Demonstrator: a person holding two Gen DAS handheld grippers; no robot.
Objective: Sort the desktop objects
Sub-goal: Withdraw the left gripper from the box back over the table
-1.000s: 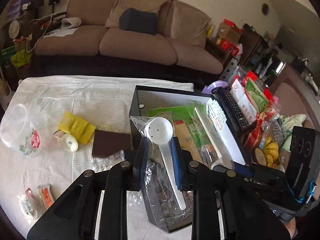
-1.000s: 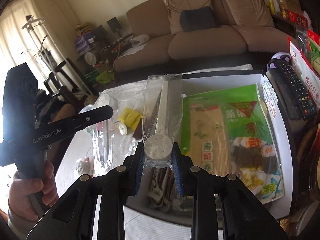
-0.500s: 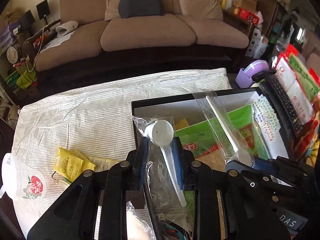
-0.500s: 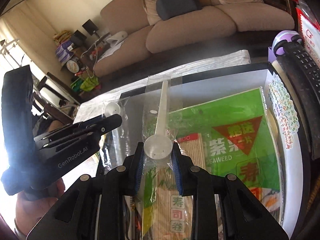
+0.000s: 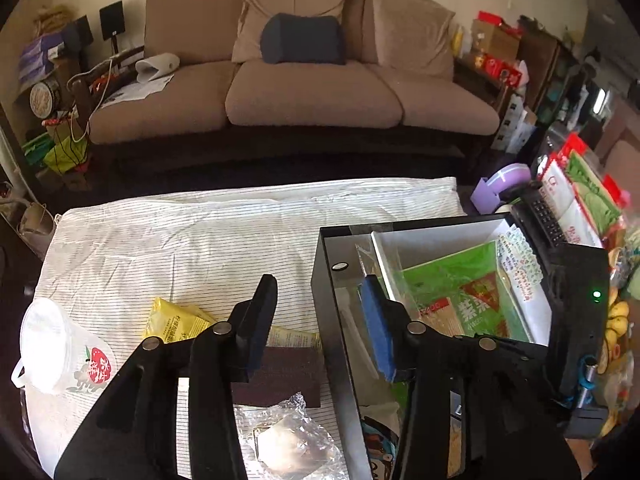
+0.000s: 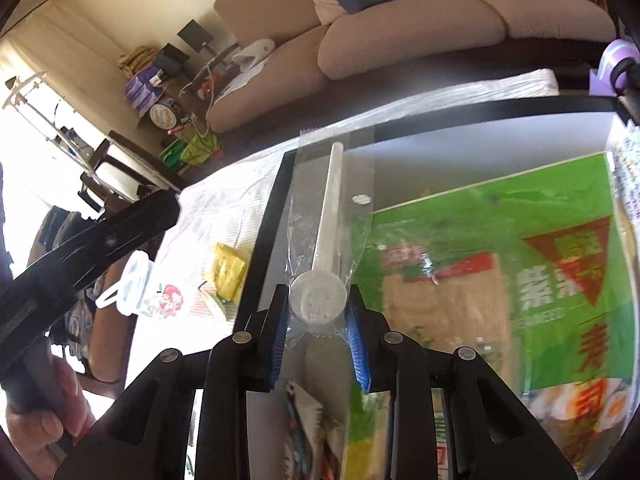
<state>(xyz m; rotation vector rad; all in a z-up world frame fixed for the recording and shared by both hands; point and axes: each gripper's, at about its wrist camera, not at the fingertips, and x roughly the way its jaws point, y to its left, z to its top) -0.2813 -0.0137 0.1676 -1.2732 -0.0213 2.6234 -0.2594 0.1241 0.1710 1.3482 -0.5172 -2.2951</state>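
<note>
While the left claw opens empty, the right claw clamps a bagged spoon over the box

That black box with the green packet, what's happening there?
A person is tidying table things into the black box. The right tongs pinch a white plastic scoop in a clear wrapper over the green seaweed packet. The left tongs are opening, with nothing between them.

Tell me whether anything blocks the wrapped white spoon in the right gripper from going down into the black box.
Nothing visible does. The right gripper holds the wrapped spoon directly above the open black box; only the flat green seaweed packet lies inside.
</note>
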